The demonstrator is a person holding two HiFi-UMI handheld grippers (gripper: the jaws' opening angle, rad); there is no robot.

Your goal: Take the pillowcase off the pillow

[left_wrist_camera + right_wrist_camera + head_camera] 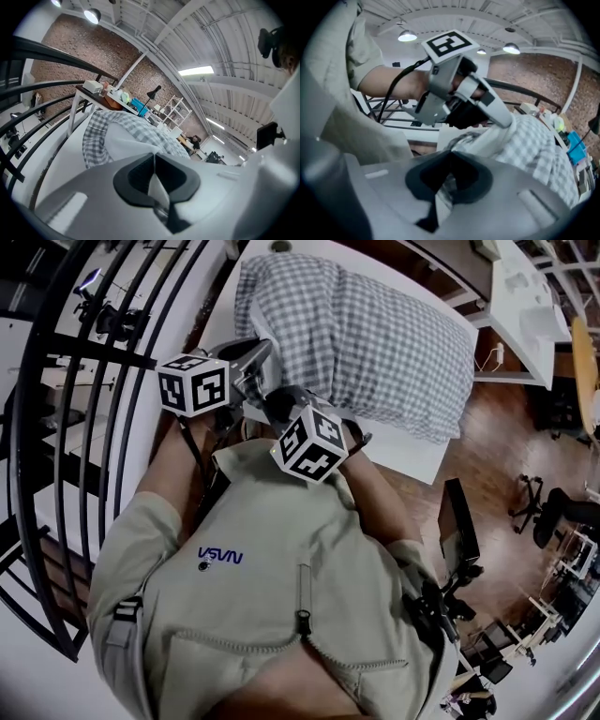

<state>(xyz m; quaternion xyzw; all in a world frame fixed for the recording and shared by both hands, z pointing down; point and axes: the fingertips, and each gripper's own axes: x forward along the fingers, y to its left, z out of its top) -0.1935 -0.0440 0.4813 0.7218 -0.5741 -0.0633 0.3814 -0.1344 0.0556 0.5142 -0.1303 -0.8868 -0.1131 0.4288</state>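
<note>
Table: I take the white table (427, 463) as my landmark.
Floor: brown wood floor (502, 474), right of the table.
Railing: black railing (66, 381), left of it.
Wall: brick wall (56, 61), beyond it.
Light: ceiling lamps (92, 15), lit, above.

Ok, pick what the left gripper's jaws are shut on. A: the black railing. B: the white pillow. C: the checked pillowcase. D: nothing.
B: in the left gripper view, the left gripper pinches a fold of the white pillow, which sticks out of the checked pillowcase.
</note>
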